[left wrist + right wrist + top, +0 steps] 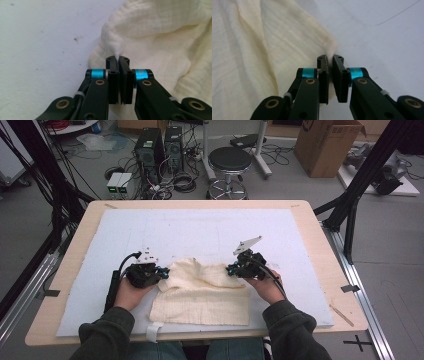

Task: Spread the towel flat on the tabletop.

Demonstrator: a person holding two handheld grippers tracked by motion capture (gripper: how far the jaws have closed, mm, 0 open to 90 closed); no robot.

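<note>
A cream cloth [202, 290] lies folded on the white foam board [210, 232], near the table's front edge. My left gripper [167, 272] is shut on the cloth's upper left corner; in the left gripper view [118, 58] a peak of the cream cloth [160, 30] is pinched between the jaws. At the upper right corner my right gripper [231, 269] is shut on the cloth too, and the right gripper view [330, 57] shows a fold of the cloth [287, 40] caught at the jaw tips. A person's hands hold both grippers.
The foam board covers most of the wooden table [320, 250]. A strip of white tape [154, 331] hangs at the board's front edge. Beyond the table stand a black stool [229, 160], computer towers [150, 147] and a cardboard box [327, 142].
</note>
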